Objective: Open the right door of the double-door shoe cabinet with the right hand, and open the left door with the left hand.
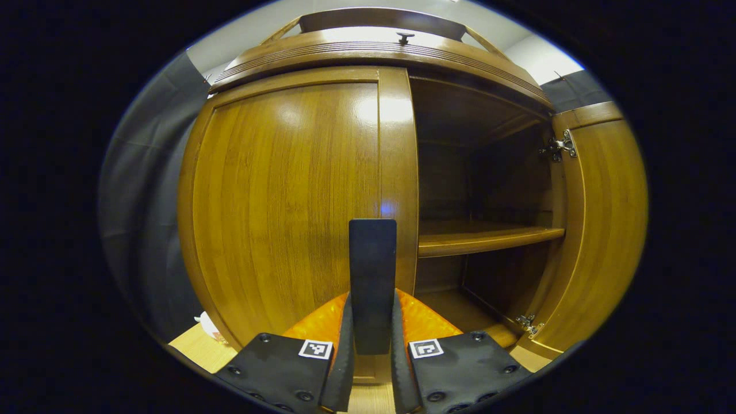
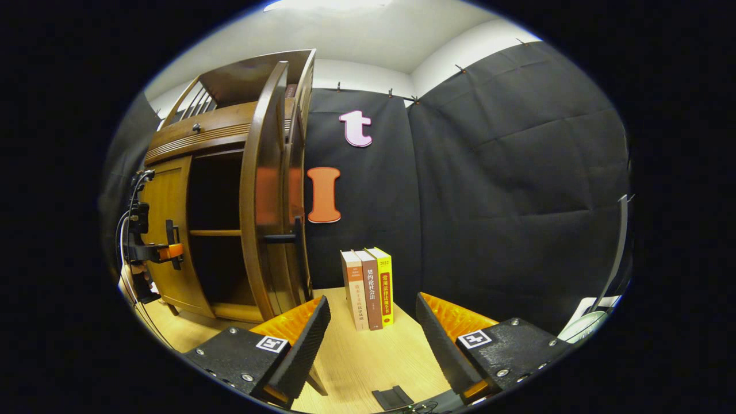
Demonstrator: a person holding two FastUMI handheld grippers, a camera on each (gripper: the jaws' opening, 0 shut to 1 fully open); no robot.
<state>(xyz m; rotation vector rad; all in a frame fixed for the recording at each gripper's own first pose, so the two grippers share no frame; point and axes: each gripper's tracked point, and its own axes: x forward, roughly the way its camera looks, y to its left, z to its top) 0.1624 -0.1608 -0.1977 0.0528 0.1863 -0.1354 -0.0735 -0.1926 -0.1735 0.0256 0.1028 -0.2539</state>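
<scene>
The wooden shoe cabinet (image 1: 374, 52) looms close in the left gripper view. Its left door (image 1: 287, 195) lies flat against the frame, while the right door (image 1: 604, 218) is swung wide, baring a shelf (image 1: 489, 236) inside. My left gripper (image 1: 372, 299) is shut on the left door's upright black handle (image 1: 372, 253), one finger pressing each side. In the right gripper view the cabinet (image 2: 224, 126) stands at the left with the right door (image 2: 261, 218) edge-on and its handle (image 2: 284, 236) free. My right gripper (image 2: 371, 342) is open and holds nothing, well away from that door. The left gripper (image 2: 164, 251) shows at the left door (image 2: 167, 218).
Three upright books (image 2: 368, 287) stand on the wooden table (image 2: 356, 356) by the black cloth wall, just right of the open door. A small black part (image 2: 394, 397) lies at the table's near edge. A pale round object (image 2: 583, 325) sits at the far right.
</scene>
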